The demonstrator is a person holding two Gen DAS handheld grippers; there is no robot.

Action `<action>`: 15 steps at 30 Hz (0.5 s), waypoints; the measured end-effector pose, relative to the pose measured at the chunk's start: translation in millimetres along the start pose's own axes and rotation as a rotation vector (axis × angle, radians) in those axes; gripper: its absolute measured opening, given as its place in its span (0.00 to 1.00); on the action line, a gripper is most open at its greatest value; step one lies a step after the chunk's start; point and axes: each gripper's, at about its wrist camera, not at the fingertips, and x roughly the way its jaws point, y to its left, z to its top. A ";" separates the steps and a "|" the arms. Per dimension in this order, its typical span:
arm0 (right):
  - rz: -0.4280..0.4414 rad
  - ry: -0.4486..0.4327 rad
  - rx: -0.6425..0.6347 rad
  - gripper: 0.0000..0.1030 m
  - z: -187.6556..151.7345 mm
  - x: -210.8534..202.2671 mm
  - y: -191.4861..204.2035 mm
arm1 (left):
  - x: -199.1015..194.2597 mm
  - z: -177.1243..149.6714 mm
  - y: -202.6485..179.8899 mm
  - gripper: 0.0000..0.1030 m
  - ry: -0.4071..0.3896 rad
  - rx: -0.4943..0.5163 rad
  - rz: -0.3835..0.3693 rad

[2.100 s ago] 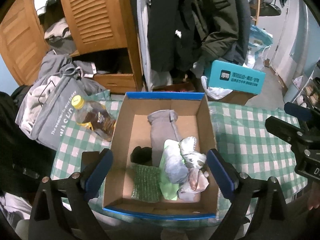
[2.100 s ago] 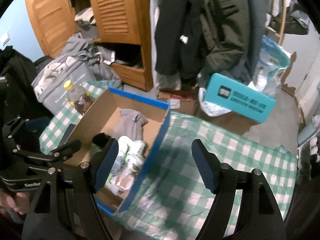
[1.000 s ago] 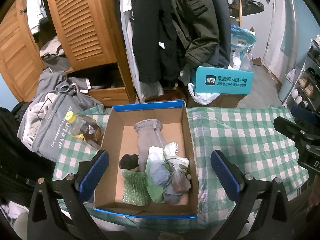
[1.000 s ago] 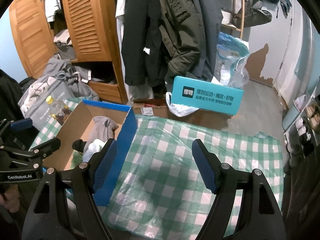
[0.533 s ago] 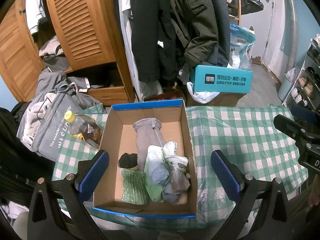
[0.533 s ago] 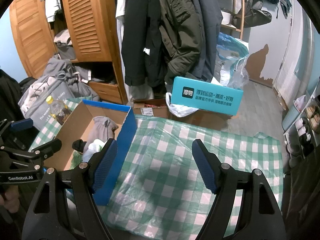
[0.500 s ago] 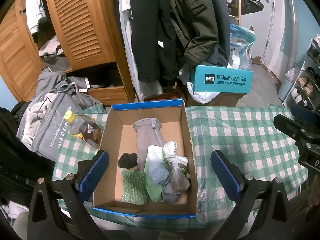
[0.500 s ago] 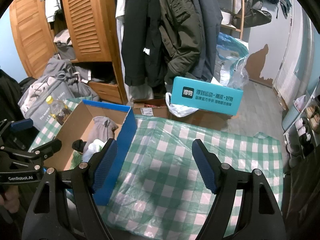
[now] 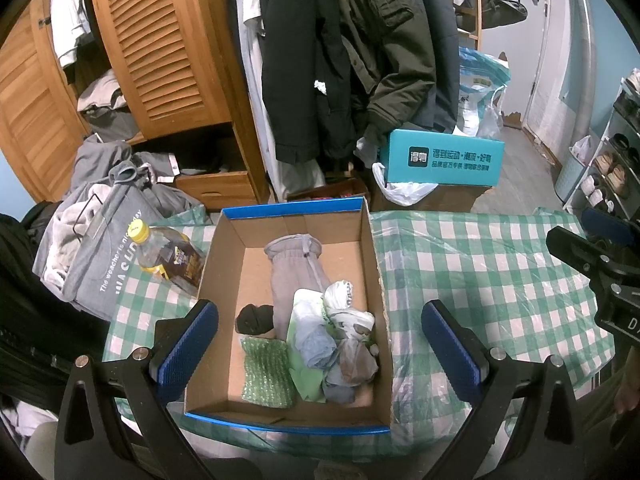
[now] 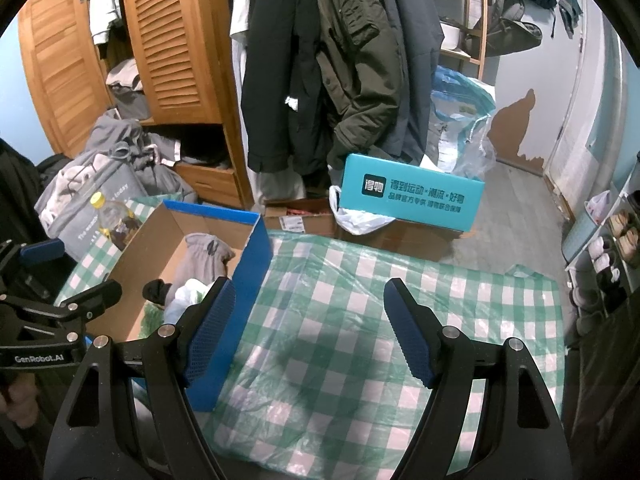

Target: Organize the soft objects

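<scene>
A blue-rimmed cardboard box (image 9: 372, 264) (image 10: 248, 276) stands on the green checked tablecloth (image 9: 480, 280) (image 10: 340, 320). Inside lie a grey rolled garment (image 9: 296, 268) (image 10: 200, 256), a black sock (image 9: 254, 318), a green bubble-wrap piece (image 9: 266, 372), a light green cloth (image 9: 306, 360) and crumpled white and grey soft pieces (image 9: 344, 344). My left gripper (image 9: 318, 346) hangs open above the box, its blue pads straddling it, nothing held. My right gripper (image 10: 308, 328) is open over bare tablecloth to the right of the box.
A yellow-capped bottle (image 9: 168, 256) lies left of the box beside a grey tote bag (image 9: 100, 256). Behind the table are a teal box (image 9: 440, 158), a wooden wardrobe (image 9: 160, 60), hanging coats (image 9: 340, 52) and a shoe rack (image 9: 616, 168) at right.
Since two seconds ago both grippers have pulled back and up from the box, which looks smaller now. Over the last second nothing has visibly moved.
</scene>
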 end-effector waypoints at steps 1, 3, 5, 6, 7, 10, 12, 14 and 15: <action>0.000 0.000 -0.001 0.74 -0.2 -0.1 -0.3 | 0.2 -0.9 -1.0 0.99 -0.001 0.001 -0.002; 0.000 -0.001 0.000 0.74 0.0 -0.2 -0.3 | -0.2 -2.5 -2.4 0.99 0.000 0.003 -0.002; 0.000 0.001 -0.001 0.74 -0.1 -0.2 -0.4 | -0.6 -3.4 -2.9 0.99 -0.003 0.004 -0.006; -0.001 0.001 -0.001 0.74 -0.3 0.1 -1.6 | -0.9 -4.3 -3.6 0.99 -0.004 0.004 -0.005; 0.000 0.001 0.000 0.74 -0.2 -0.2 -0.5 | -1.1 -5.1 -4.1 0.99 -0.004 0.005 -0.004; -0.001 0.000 -0.001 0.74 -0.3 -0.2 -0.5 | -1.8 -4.7 -3.9 0.99 -0.008 0.004 -0.006; 0.001 0.001 -0.001 0.74 -0.3 -0.3 -0.4 | -3.1 -5.2 -4.3 0.99 -0.011 0.004 -0.008; 0.000 0.000 -0.002 0.74 -0.4 -0.3 -0.9 | -3.5 -5.7 -4.9 0.99 -0.012 0.004 -0.008; 0.000 0.000 -0.002 0.74 -0.2 -0.4 -0.2 | -3.6 -4.5 -3.9 0.99 -0.011 0.004 -0.007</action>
